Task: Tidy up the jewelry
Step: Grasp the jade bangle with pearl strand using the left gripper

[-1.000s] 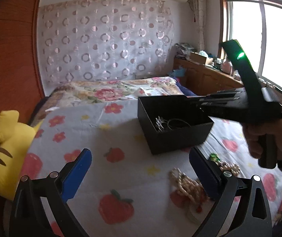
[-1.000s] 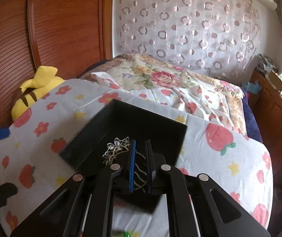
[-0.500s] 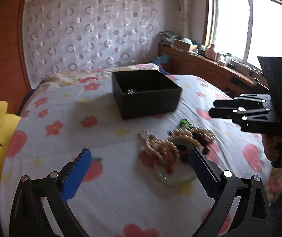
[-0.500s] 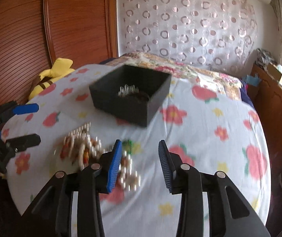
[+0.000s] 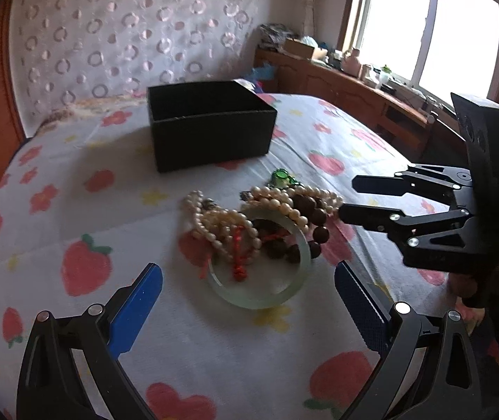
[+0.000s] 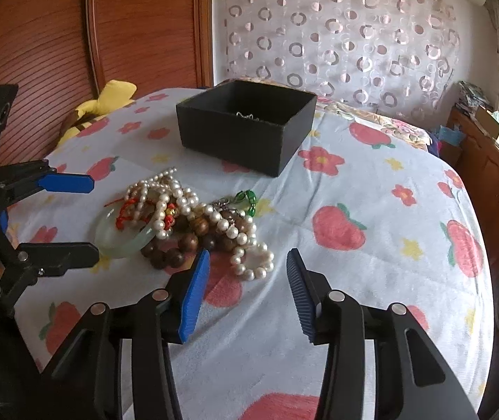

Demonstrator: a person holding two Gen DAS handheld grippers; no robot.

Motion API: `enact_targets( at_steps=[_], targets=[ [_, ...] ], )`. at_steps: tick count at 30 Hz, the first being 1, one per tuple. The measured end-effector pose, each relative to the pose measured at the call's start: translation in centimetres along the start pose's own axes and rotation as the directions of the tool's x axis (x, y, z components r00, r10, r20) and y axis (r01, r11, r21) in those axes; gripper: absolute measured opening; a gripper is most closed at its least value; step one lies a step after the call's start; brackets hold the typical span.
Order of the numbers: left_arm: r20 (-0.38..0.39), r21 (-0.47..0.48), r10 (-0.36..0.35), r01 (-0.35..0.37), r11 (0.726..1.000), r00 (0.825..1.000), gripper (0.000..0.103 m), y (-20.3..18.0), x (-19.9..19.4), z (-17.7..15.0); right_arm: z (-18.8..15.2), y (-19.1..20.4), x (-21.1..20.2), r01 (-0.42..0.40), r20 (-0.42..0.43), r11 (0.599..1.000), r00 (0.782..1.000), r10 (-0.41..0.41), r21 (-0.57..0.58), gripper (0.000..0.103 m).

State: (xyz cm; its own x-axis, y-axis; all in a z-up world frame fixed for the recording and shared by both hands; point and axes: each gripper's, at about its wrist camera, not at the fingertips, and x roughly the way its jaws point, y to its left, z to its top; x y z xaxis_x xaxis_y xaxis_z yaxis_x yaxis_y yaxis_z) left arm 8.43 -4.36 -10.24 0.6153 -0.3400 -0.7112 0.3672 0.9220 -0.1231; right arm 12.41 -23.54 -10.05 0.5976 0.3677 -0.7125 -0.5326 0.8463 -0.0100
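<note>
A tangle of jewelry [image 5: 263, 224] lies on the strawberry-print bedspread: pearl strands [image 6: 179, 203], brown wooden beads [image 6: 193, 234], a pale green bangle [image 5: 259, 297], red cord and a small green pendant [image 6: 246, 199]. Behind it stands a black box [image 6: 246, 133] with a silver piece inside. My left gripper [image 5: 247, 276] is wide open just short of the bangle and holds nothing. My right gripper [image 6: 248, 262] hovers at the pile's other side. Its jaws are opening, and a pearl loop shows in the gap with the pads clear of it.
A yellow plush toy [image 6: 109, 98] lies by the wooden headboard [image 6: 57, 35]. A patterned curtain hangs behind the bed. A wooden cabinet [image 5: 354, 91] with clutter runs under the window. The bedspread [image 6: 371, 280] around the pile is flat.
The right gripper was shut over the black box. It has since drawn back and down to the jewelry pile and opened. The left gripper has swung down toward the pile, still open.
</note>
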Motion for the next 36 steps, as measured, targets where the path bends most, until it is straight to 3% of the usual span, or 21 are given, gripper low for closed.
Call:
enact_targets(
  at_steps=[2,7,13,15,21,30,36],
  targets=[
    [-0.013,0.001,-0.005,0.005,1.0,1.0,0.095,0.2,0.4,0.3,-0.1,-0.2,0.2,-0.007,-0.007,1.0,1.0,0.007,0.01,0.048],
    [-0.051,-0.012,-0.02,0.02,1.0,0.998,0.08,0.2,1.4,0.8,-0.2,-0.6,0.2,-0.018,0.0,0.999,1.0,0.018,0.03,0.048],
    [-0.067,-0.014,-0.024,0.023,1.0,0.997,0.078,0.3,2.1,1.1,-0.3,-1.2,0.0,-0.033,0.014,0.997,0.999,0.032,0.066,0.048],
    [-0.063,-0.006,-0.011,0.011,1.0,0.998,0.069,0.3,2.2,1.2,-0.4,-1.4,0.0,-0.039,0.02,0.996,0.999,0.038,0.079,0.048],
    [-0.039,-0.002,-0.003,0.003,1.0,0.999,0.069,0.6,1.5,1.0,-0.4,-1.6,0.0,-0.047,0.026,0.994,0.999,0.045,0.094,0.048],
    [0.059,-0.019,0.002,0.0,1.0,0.998,0.068,1.1,-1.8,2.0,-0.4,-1.7,-0.1,-0.044,0.028,0.995,0.999,0.041,0.094,0.048],
    [0.074,-0.016,-0.023,0.024,1.0,0.997,0.068,1.0,-2.9,2.3,-0.3,-0.9,-0.4,-0.027,0.033,0.999,0.999,0.025,0.046,0.048]
  ],
)
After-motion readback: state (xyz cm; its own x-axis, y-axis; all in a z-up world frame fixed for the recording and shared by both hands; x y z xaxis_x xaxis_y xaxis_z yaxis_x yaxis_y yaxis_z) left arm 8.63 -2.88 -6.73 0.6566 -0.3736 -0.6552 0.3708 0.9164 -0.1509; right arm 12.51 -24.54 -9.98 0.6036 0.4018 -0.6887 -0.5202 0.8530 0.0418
